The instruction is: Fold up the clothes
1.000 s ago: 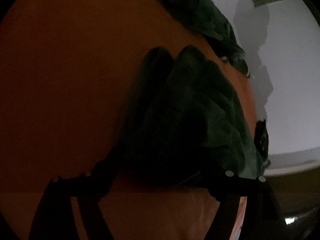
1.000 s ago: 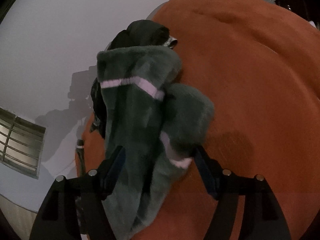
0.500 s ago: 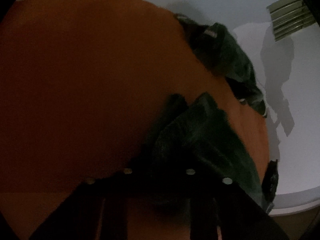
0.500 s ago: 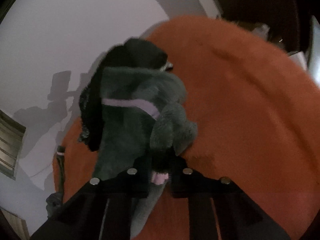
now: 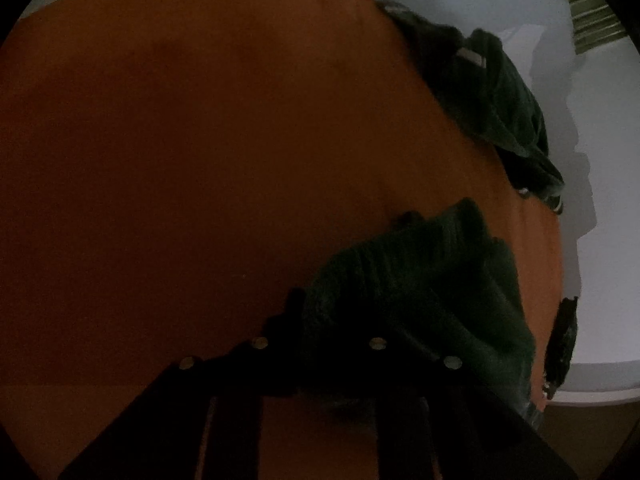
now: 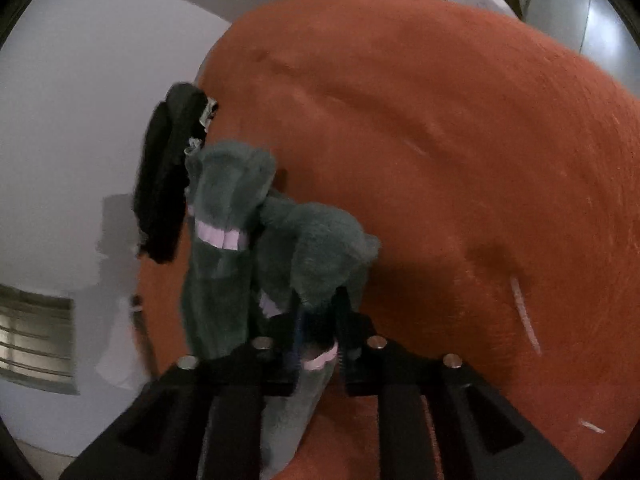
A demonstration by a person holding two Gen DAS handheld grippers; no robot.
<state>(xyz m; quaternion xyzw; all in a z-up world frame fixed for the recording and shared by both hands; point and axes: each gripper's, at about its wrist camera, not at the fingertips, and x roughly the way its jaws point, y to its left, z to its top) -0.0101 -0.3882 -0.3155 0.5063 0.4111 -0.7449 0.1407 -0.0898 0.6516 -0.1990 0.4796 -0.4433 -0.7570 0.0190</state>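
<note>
1. The right tool [image 6: 318,316] points down at a fuzzy grey-green garment with pale pink stripes [image 6: 224,264], bunched on an orange textured cloth surface [image 6: 460,152].
2. A fold of this garment sits between the right tool's two dark fingers [image 6: 346,320]. The gap is narrow and the jaws are opening, yet the fabric still fills the space between them. A pink-edged strip of the garment hangs down below the fingers towards the near edge of the view.
3. The garment rises in two humps: a taller one on the left with a pink band across it, and a rounder one just right of it, near the tool.
4. Just behind the garment on the left lies a black crumpled piece of clothing [image 6: 168,176] at the left edge of the orange surface, touching or nearly touching the grey-green garment.
5. In the left wrist view, which is very dim, the left tool [image 5: 320,344] holds its jaws narrow and they are opening. The same fuzzy garment [image 5: 420,288], dark green here, bunches right at the tool, and appears gripped, though the darkness hides the fingertips.
6. Further off and to the right, a dark heap of clothing [image 5: 492,108] lies on the far right edge of the orange surface [image 5: 200,140].
7. Pale wall [image 6: 80,80] lies beyond the surface's edge.
</note>
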